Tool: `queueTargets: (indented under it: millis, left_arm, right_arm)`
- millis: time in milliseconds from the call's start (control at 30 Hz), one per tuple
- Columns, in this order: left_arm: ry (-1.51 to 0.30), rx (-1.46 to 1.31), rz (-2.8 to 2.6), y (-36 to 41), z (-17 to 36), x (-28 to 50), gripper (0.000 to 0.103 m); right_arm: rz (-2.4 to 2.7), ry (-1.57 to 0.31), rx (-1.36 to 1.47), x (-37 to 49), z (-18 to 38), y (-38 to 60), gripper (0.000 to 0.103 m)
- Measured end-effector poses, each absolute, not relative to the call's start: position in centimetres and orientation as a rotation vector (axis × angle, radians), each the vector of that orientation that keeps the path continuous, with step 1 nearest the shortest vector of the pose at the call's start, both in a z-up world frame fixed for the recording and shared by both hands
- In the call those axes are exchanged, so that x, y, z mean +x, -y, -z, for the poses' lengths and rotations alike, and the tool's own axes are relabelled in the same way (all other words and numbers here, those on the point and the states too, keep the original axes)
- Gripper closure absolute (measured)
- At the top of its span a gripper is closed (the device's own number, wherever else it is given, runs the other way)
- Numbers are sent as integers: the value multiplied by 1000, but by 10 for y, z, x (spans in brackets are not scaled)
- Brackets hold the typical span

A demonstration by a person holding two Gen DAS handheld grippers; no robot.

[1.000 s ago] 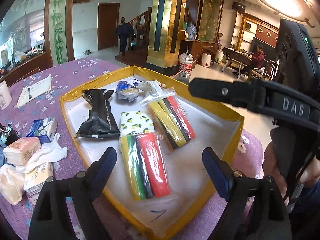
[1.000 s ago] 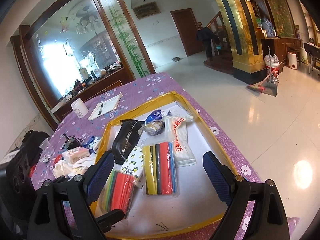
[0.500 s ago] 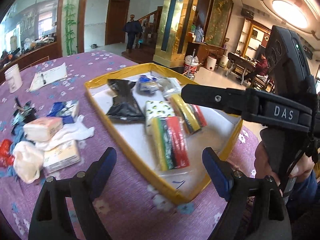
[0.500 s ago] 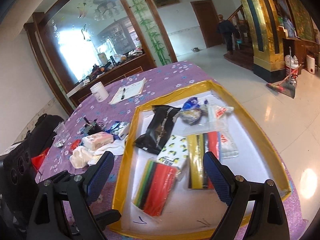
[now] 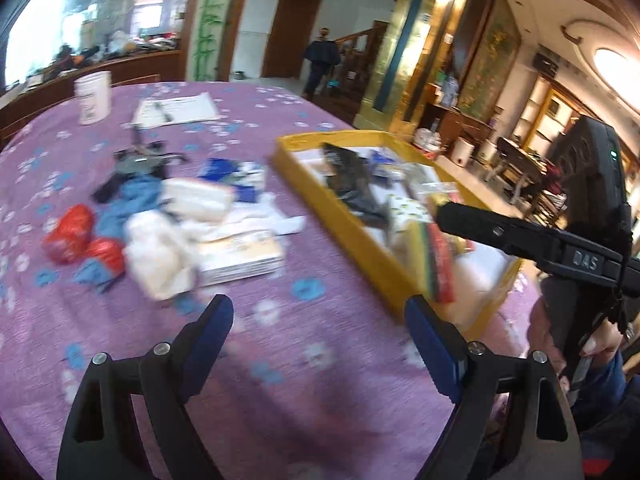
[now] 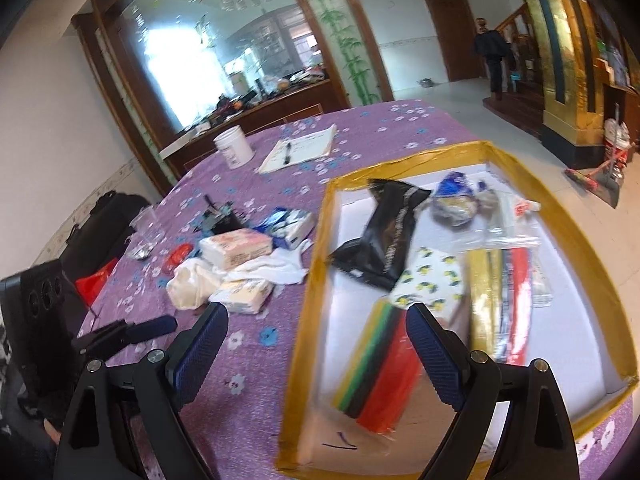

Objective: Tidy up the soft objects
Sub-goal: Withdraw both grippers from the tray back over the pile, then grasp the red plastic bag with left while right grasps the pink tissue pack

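Both tongs stand wide with nothing between their blue pads. The left tongs (image 5: 318, 344) hang over bare purple flowered cloth on the counter (image 5: 280, 380), near its front edge. The right tongs (image 6: 316, 354) hang over the left rim of the yellow-edged tray (image 6: 308, 280), which sits at the counter's right side.

Inside the tray lie a black packet (image 6: 384, 228), a lemon-print tissue pack (image 6: 430, 280), a bag of striped sponges (image 6: 380, 376) near the front left corner, a second bag of coloured strips (image 6: 502, 292) to its right, and a blue wrapped bundle (image 6: 456, 200) toward the far edge.

The loose soft things lie in a heap on the cloth just left of the tray: a pink tissue pack (image 6: 236, 246), a yellow tissue pack (image 6: 246, 296), a white cloth (image 6: 280, 266), a cream cloth (image 6: 192, 282), a blue-and-white pack (image 6: 290, 224) and red pieces (image 5: 72, 232).

Farther back stand a white cup (image 6: 234, 148) and a notepad with a pen (image 6: 298, 148).
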State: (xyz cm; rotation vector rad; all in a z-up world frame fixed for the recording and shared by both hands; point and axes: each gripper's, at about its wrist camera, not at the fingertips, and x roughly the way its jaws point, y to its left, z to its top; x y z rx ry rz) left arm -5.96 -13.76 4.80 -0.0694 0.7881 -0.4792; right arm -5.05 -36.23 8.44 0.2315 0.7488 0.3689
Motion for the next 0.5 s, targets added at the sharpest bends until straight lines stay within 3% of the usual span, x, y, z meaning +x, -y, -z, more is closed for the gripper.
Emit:
queueTargets:
  millis: [267, 500]
  left_arm:
    - [-764, -65, 275, 71, -62, -59, 16]
    - [-841, -80, 102, 13, -60, -12, 16]
  right_arm:
    - [-504, -776, 151, -57, -79, 316, 10]
    - [-555, -783, 114, -64, -73, 302, 10]
